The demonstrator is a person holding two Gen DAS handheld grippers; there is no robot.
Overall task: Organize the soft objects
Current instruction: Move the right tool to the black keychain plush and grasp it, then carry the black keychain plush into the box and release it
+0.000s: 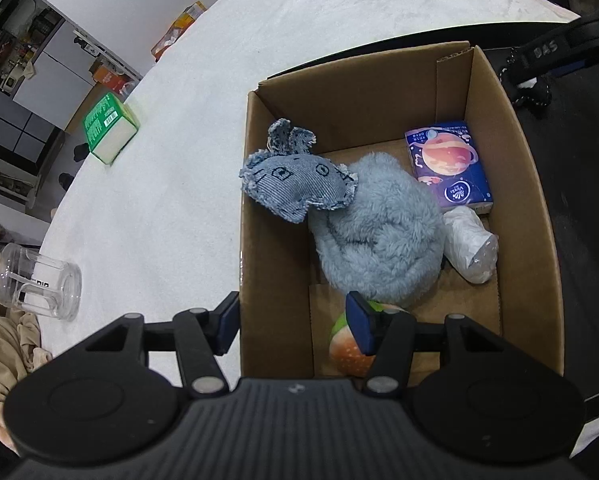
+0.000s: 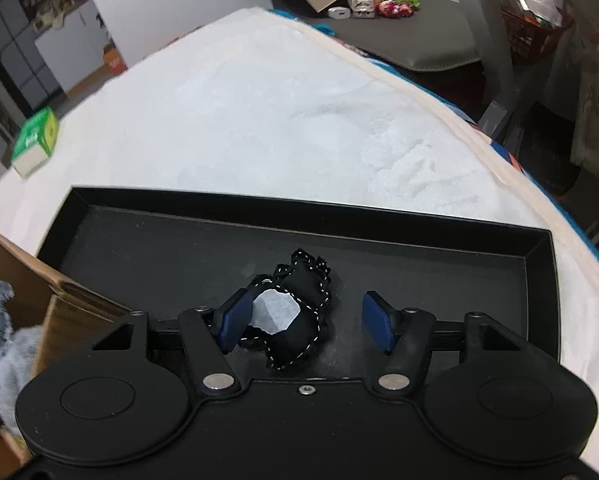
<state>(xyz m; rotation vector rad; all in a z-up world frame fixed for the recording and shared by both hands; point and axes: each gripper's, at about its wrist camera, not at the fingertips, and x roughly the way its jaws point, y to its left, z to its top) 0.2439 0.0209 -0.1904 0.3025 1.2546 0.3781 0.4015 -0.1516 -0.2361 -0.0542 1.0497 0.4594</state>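
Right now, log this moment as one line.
left gripper: astride box wall, open | right gripper: open over black toy in tray

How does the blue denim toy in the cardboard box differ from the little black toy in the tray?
The denim toy is pale blue corduroy-like fabric with frayed edges; the black toy is dark with white stitching and a white patch. The denim toy leans on a fluffy grey plush inside the cardboard box; the black toy lies alone in the black tray, between the open jaws of the right hand-held gripper. Both are small, soft and stitched.
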